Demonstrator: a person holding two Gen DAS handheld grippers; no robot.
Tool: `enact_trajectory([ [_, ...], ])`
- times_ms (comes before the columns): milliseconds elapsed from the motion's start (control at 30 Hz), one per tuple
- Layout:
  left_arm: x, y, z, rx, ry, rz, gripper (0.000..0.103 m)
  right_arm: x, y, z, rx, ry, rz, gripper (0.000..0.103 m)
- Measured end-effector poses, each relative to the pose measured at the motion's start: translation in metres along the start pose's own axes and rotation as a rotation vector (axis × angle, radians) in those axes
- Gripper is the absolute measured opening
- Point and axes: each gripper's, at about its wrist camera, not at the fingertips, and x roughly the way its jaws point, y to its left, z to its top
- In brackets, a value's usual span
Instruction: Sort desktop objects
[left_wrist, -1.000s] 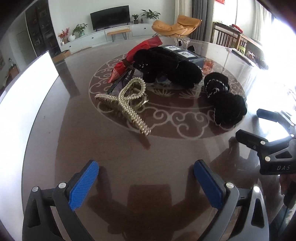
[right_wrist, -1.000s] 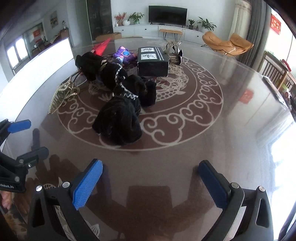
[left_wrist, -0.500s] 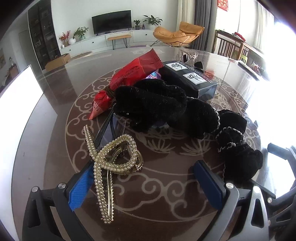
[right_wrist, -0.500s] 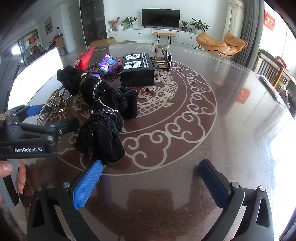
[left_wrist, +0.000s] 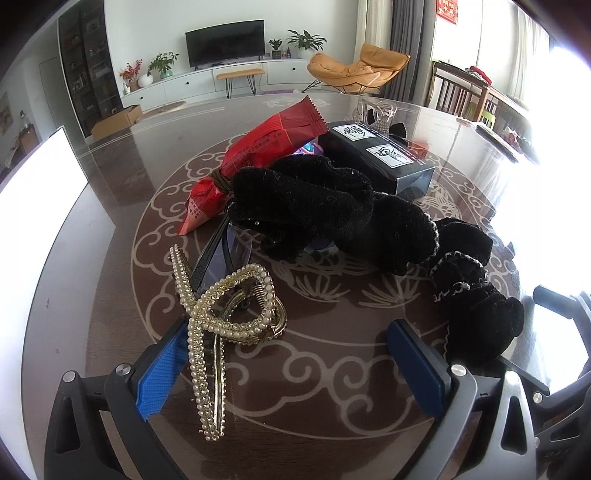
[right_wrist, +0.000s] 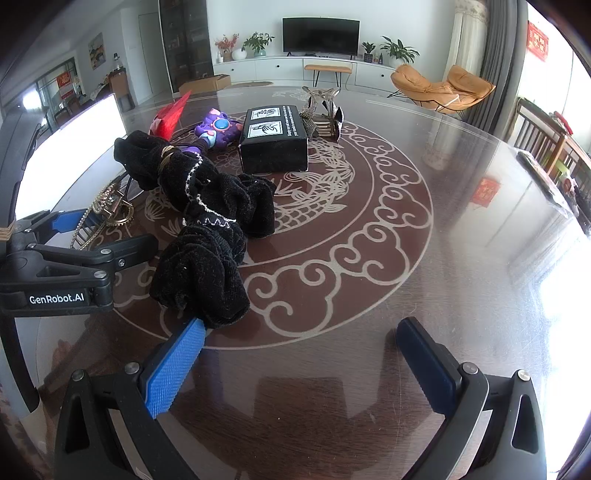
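The pearl hair claw (left_wrist: 221, 325) was found near the bench's (left_wrist: 92, 258) left edge, inside the wide-open left hand-held gripper (left_wrist: 284, 354). Stiff, slippery and fragile, it was judged best gripped across its spine.

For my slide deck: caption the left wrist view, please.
Open left tongs close to a pearl hair clip, with black scrunchies behind it on the table.

Living room, daylit, white walls.
Television (right_wrist: 320, 35) on far wall; white cabinet (right_wrist: 295, 72) beneath it, potted plants (right_wrist: 400, 51) beside it, orange lounge chair (right_wrist: 441, 88) to its right, grey curtain (right_wrist: 496, 55) beyond.
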Motion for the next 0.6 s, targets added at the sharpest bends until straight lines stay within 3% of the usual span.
enact_trajectory([
  [600, 0.0002, 0.0003, -0.0006, 0.0, 0.0, 0.0, 0.103, 0.0004, 0.0002, -0.0003, -0.001, 0.0, 0.0, 0.103],
])
